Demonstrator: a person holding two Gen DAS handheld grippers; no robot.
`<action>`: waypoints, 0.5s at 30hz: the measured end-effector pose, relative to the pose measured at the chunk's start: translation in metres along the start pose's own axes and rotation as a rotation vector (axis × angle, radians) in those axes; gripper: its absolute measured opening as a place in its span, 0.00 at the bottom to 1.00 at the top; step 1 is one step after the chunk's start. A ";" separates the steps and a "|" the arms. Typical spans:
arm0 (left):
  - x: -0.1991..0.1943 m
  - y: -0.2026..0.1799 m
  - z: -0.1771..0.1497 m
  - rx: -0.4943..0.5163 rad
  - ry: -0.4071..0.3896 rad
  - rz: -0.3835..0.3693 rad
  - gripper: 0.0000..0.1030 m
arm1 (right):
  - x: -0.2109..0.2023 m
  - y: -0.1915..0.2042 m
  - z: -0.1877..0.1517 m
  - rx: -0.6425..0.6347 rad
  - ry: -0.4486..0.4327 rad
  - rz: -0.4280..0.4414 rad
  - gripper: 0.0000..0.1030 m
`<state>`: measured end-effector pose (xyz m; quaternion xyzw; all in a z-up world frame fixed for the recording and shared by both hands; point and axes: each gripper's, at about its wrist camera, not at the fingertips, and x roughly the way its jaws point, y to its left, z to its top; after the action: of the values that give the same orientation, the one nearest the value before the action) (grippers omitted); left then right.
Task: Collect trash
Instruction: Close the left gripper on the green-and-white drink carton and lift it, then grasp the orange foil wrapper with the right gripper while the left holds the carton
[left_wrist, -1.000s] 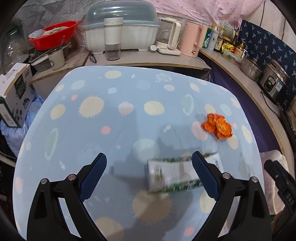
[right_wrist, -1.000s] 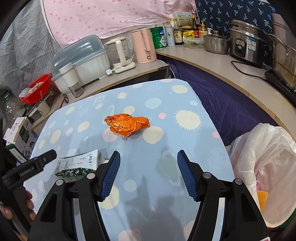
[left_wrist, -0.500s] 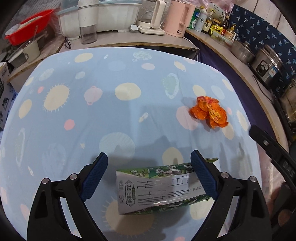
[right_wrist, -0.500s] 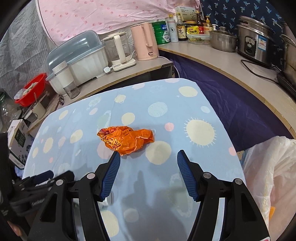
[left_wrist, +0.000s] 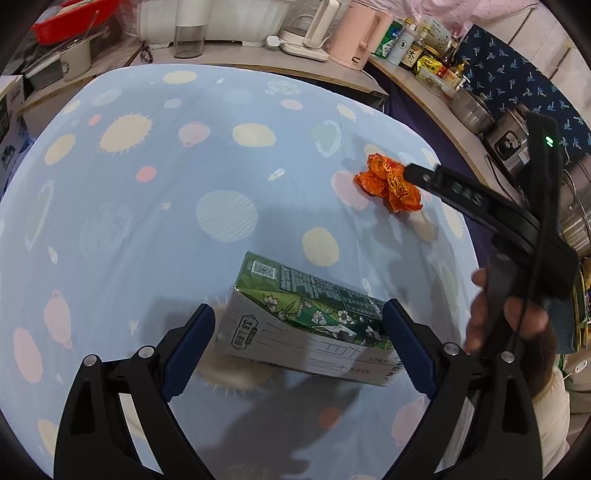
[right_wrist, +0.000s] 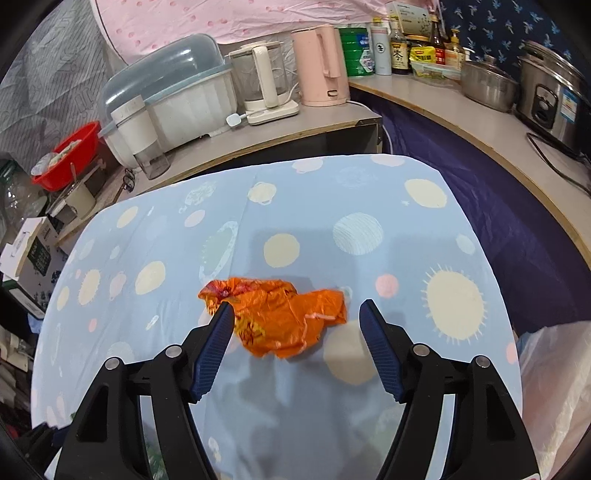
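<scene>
A green and white milk carton lies on its side on the blue spotted tablecloth. My left gripper is open, its blue fingers either side of the carton without touching it. A crumpled orange wrapper lies mid-table; it also shows in the left wrist view. My right gripper is open with its fingers straddling the wrapper. The right gripper's black body shows in the left wrist view, its tip over the wrapper.
A white plastic bag hangs off the table's right edge. Counters behind and to the right hold a pink kettle, a white kettle, a dish rack, bottles and steel pots. A red basin sits at the left.
Both grippers have moved forward and down. The left gripper now brackets the carton, which looks larger and turned. The right gripper has closed in on the orange wrapper.
</scene>
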<state>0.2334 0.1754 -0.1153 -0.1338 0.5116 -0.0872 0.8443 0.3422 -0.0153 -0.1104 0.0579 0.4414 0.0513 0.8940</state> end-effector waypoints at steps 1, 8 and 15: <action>-0.002 0.000 -0.002 -0.001 -0.001 0.006 0.86 | 0.005 0.001 0.002 -0.007 0.007 0.000 0.69; -0.009 0.005 -0.016 -0.040 0.023 0.020 0.87 | 0.025 0.009 0.000 -0.050 0.052 0.012 0.65; -0.014 0.013 -0.034 -0.087 0.023 0.040 0.92 | 0.010 0.003 -0.019 -0.046 0.071 0.043 0.46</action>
<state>0.1971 0.1866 -0.1227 -0.1593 0.5272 -0.0497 0.8332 0.3325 -0.0094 -0.1292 0.0452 0.4701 0.0827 0.8776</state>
